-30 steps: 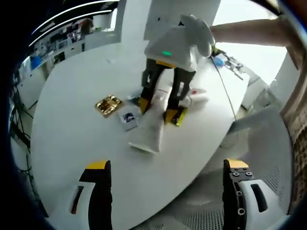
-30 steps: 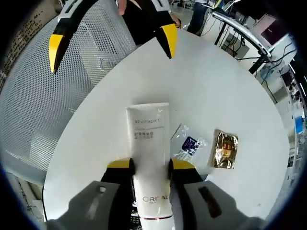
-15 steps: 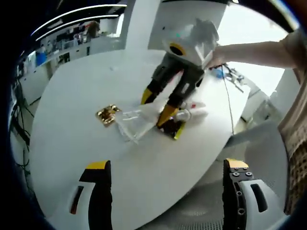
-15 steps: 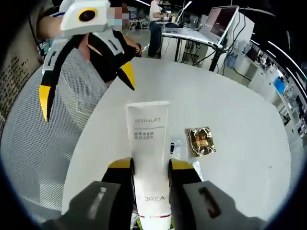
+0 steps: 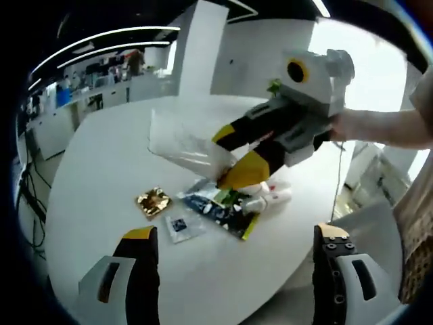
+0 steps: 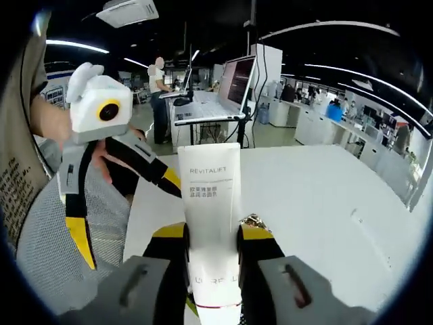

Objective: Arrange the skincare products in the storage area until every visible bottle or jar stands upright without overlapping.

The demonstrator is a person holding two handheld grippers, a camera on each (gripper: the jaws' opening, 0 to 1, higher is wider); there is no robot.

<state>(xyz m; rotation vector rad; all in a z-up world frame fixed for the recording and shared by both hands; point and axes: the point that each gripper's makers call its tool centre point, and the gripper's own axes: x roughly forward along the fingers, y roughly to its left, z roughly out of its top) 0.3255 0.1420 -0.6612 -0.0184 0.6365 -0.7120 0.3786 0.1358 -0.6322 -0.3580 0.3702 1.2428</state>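
— Lifted clear of the table (image 5: 95, 176) now, that white tube (image 6: 210, 203); a second ago it lay flat with the right gripper (image 6: 211, 233) already clamped round its lower half.

— Why hold it like that?

— Probably to turn it upright, cap end down, before setting it back.

— And the left gripper (image 5: 237, 271)?

— Jaws wide apart, nothing between them, hanging off the table's near edge.

— What's underneath?

— A gold sachet (image 5: 153, 202), a small clear packet (image 5: 180, 225), a dark flat pack (image 5: 220, 211) and a little white bottle (image 5: 262, 202) lying on its side. They crowd the spot, so the tube needs bare table beside them.
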